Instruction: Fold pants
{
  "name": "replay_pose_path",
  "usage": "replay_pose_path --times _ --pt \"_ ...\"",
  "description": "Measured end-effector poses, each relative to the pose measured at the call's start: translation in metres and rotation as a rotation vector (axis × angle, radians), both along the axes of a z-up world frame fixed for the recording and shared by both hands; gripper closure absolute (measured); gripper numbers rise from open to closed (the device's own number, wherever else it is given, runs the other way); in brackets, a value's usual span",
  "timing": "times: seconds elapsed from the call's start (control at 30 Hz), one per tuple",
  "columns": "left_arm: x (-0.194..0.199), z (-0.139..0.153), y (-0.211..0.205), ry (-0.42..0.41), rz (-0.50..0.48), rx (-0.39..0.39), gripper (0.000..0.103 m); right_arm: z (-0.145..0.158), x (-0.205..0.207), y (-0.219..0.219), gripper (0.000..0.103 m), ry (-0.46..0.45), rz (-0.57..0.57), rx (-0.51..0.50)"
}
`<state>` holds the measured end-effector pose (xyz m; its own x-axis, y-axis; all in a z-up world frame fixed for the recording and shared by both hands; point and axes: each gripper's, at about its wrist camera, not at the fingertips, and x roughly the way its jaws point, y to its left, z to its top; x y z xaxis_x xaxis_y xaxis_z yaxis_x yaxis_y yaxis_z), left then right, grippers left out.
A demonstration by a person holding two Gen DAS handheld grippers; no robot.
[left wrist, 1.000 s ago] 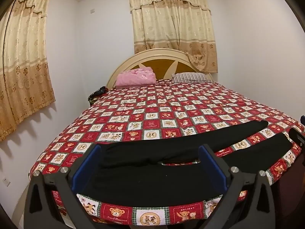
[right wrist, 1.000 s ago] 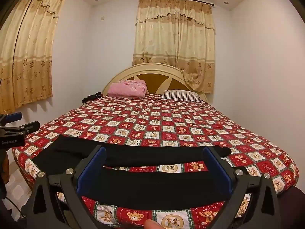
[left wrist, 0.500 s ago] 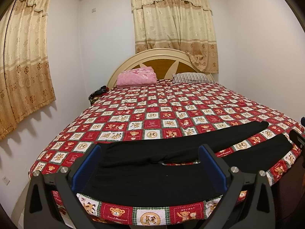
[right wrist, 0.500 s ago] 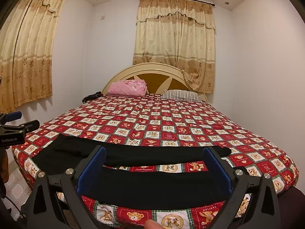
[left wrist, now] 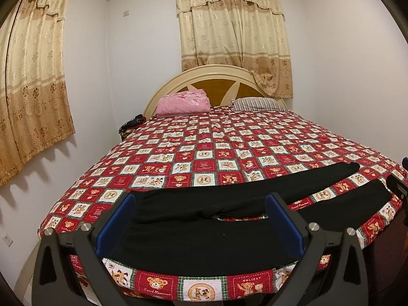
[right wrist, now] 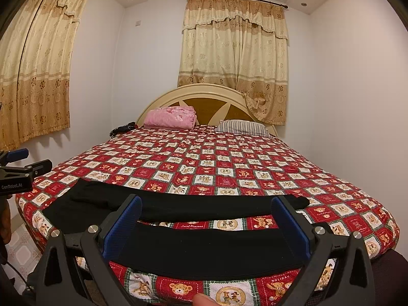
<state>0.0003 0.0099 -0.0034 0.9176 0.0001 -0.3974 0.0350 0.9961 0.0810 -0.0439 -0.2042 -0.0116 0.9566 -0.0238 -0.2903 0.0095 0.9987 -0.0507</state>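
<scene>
Left gripper (left wrist: 199,219) sits at the bottom of its frame with the jaws spread wide, nothing between the blue pads (left wrist: 114,221), just hanging over the near edge of the bed (left wrist: 229,137). Right gripper (right wrist: 205,223) is the same deal in its own view: wide apart, holding nothing, low centre of frame.

The pants (left wrist: 204,239) are black and laid flat across the bottom of the frame along the near edge of the bed, on a red teddy-bear quilt (left wrist: 204,163). The waist end is under the left gripper; the two legs run off to the right, slightly apart, with a strip of quilt showing between them.

Further back, upper middle: a pink blanket (left wrist: 182,102) and a striped pillow (left wrist: 255,104) against the headboard (left wrist: 216,76), curtains (left wrist: 233,33) above.
</scene>
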Motion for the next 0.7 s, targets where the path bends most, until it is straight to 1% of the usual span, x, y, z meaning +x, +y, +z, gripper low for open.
replay_pose_path --times 0.7 --pt "-0.0002 -0.0032 0.0068 0.009 0.006 -0.005 0.0 -0.0079 0.0064 0.0043 0.001 0.01 0.002 -0.011"
